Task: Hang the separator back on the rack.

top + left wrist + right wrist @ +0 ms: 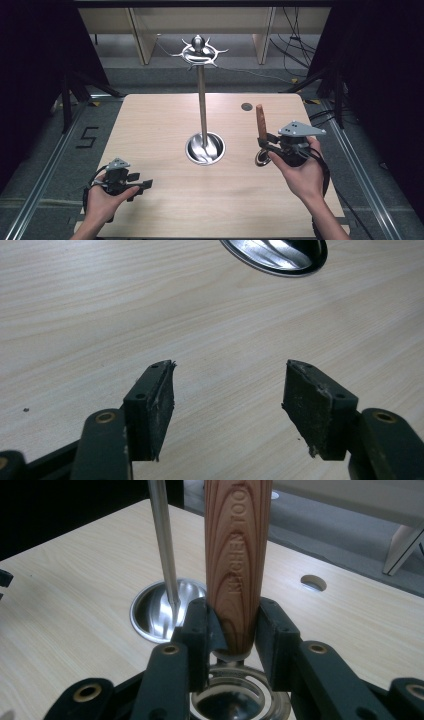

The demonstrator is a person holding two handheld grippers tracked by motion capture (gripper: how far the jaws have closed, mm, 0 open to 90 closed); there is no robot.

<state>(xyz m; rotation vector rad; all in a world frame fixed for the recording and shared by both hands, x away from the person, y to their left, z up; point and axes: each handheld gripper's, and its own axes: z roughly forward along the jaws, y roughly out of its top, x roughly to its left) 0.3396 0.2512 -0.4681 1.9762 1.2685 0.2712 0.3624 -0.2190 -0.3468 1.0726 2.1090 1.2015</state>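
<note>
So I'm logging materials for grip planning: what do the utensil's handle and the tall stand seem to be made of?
The utensil handle looks like wood with a smooth finish: reddish-brown grain lines and embossed lettering show between the right gripper jaws. The stand looks like polished metal, probably stainless steel: its pole and round base reflect light like a mirror.

One metal utensil stand (202, 90) rises from the middle of the bench (150, 125), with one round shiny base (205, 148) and one ring of hooks (199, 51) at its top. To the right of the stand is one wooden-handled kitchen tool (260, 122). Two grippers are near the stand: the left gripper (145, 185) and the right gripper (265, 141). One round hole (246, 106) lies in the bench behind the tool.
</note>
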